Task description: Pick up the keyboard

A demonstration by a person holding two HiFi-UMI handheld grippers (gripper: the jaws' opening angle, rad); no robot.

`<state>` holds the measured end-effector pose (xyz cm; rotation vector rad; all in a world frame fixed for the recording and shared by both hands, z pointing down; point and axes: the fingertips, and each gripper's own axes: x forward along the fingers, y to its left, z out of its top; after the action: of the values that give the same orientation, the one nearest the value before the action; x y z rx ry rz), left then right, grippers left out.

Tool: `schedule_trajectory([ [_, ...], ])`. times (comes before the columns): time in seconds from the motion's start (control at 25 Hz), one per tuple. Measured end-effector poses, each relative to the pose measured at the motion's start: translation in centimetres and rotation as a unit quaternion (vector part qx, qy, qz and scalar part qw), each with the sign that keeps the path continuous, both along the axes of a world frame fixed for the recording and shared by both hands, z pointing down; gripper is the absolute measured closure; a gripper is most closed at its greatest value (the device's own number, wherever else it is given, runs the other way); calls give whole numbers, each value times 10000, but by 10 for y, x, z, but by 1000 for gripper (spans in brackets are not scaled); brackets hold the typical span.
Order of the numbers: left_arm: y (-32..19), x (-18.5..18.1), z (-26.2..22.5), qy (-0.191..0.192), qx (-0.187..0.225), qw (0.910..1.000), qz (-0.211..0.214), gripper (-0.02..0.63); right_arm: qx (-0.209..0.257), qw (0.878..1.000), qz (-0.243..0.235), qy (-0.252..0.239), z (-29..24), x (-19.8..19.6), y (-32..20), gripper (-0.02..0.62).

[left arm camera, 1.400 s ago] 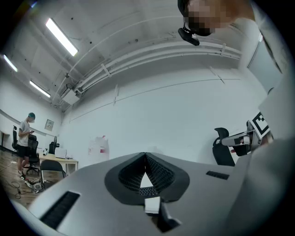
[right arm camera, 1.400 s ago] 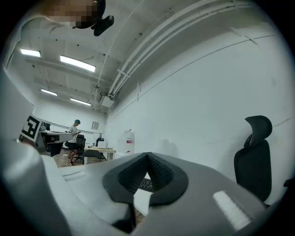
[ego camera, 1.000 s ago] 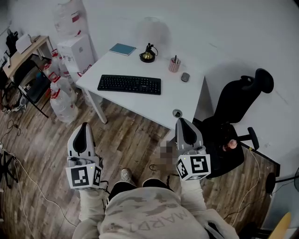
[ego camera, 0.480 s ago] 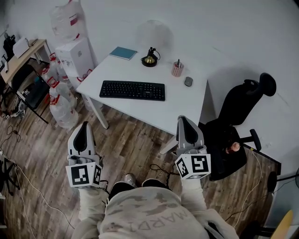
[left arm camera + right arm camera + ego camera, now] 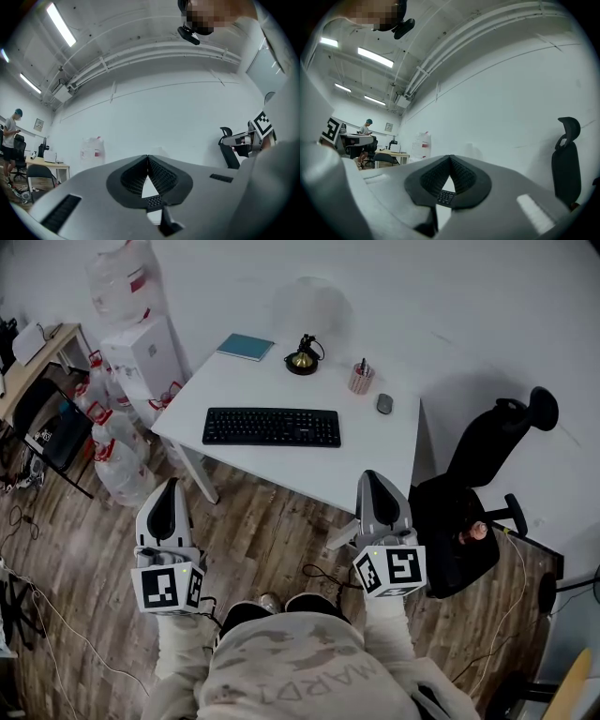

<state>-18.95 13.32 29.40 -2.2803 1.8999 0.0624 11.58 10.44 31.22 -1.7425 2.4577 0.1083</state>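
A black keyboard (image 5: 272,427) lies flat on the white desk (image 5: 375,460) in the head view. My left gripper (image 5: 168,489) hangs over the wooden floor, short of the desk's front left corner, shut and empty. My right gripper (image 5: 371,478) is at the desk's front edge, to the right of the keyboard, also shut and empty. Through the right gripper's closed jaws (image 5: 450,157) a sliver of the keyboard (image 5: 446,197) shows. In the left gripper view the closed jaws (image 5: 148,156) point at the white wall.
On the desk stand a teal notebook (image 5: 246,346), a small black-and-gold object (image 5: 302,356), a pen cup (image 5: 360,378) and a mouse (image 5: 384,403). A black office chair (image 5: 478,493) is right of the desk. Boxes and plastic bags (image 5: 127,343) crowd the left. A cable (image 5: 323,579) lies on the floor.
The desk and keyboard have drawn nearer and lower in the head view as I stepped forward. Both grippers kept their pose, still shut.
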Motion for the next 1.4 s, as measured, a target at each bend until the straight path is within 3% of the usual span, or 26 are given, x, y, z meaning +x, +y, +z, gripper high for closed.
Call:
schedule_trajectory([
  [0.52,-50,-24,15,133,-160,9997,157,600,-142,9995,259,107,9,-15,-37,585],
  [0.92,-120,-43,13,137,-130,9998,43,600,-114,9996,233,130,6,-27,-112,584],
  [1.4,-209,-41,11,122,-157,9998,-38,600,-165,9997,155,97,6,-25,-207,584],
])
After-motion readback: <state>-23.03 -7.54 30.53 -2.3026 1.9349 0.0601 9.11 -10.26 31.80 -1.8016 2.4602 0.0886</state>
